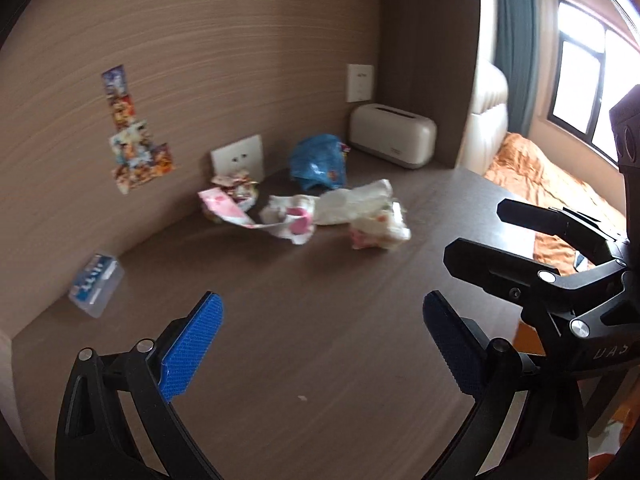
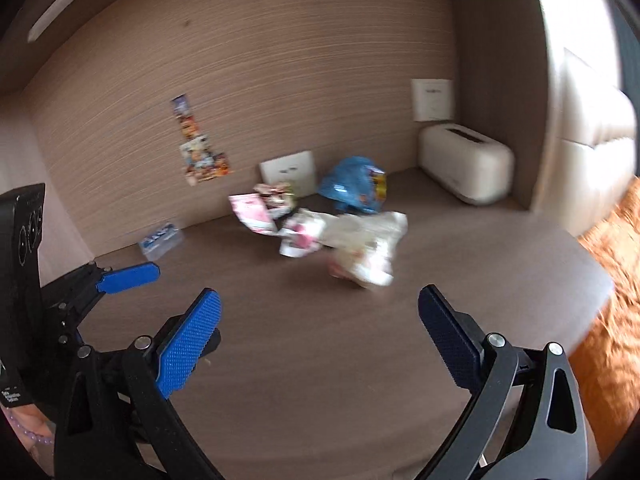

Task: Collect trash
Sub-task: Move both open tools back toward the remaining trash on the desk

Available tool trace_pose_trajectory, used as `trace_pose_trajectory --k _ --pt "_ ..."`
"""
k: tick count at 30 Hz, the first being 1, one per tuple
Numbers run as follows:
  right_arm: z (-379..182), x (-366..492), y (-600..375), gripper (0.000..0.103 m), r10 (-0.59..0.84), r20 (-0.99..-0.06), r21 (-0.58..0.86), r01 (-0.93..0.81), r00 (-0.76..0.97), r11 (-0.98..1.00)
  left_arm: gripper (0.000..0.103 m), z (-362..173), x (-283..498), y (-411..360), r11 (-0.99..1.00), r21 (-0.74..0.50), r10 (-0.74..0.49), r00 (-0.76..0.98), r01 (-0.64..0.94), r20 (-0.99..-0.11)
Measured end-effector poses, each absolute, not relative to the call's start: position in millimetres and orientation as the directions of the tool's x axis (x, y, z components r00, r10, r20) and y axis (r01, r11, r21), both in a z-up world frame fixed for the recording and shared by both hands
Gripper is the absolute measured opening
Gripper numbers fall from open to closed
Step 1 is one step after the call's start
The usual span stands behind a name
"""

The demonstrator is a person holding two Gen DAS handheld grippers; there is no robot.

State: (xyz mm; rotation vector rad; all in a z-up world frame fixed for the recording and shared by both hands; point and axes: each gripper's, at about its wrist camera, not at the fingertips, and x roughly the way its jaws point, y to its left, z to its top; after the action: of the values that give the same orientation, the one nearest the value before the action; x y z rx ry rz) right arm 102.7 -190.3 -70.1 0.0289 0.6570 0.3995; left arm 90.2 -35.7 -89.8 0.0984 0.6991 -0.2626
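Brown desk, crumpled wrappers near wall, both hand-held grippers spread apart, holding nothing

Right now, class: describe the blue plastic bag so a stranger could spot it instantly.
Find the cream toaster standing in the desk's back corner. Just left of it, near the white wall socket, sits the blue plastic bag. It is the only blue, crumpled item; the wrappers in front are pink and white.

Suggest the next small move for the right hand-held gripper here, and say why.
Probably ease the right hand-held gripper forward toward the white crumpled wrapper, the nearest piece in the trash pile. Its jaws are wide open and empty, the brown desk between them and the wrapper is bare, and the left hand-held gripper is also open and empty.
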Motion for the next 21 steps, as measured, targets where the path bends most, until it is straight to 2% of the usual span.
trace_pose_trajectory --k 8,14,21 --pt "-80 159 -99 0.098 0.429 -0.62 0.105 -0.472 0.657 0.875 0.098 -95 115 50 0.991 0.049 -0.066 0.764 0.127 -0.642" --pt "-100 199 -57 0.098 0.397 -0.65 0.059 -0.478 0.648 0.876 0.098 -115 146 109 0.996 0.069 0.01 0.746 0.048 -0.665" --pt "-126 240 -32 0.098 0.331 -0.689 0.013 -0.446 0.645 0.895 0.098 -136 192 152 0.993 0.112 0.052 0.718 0.036 -0.694"
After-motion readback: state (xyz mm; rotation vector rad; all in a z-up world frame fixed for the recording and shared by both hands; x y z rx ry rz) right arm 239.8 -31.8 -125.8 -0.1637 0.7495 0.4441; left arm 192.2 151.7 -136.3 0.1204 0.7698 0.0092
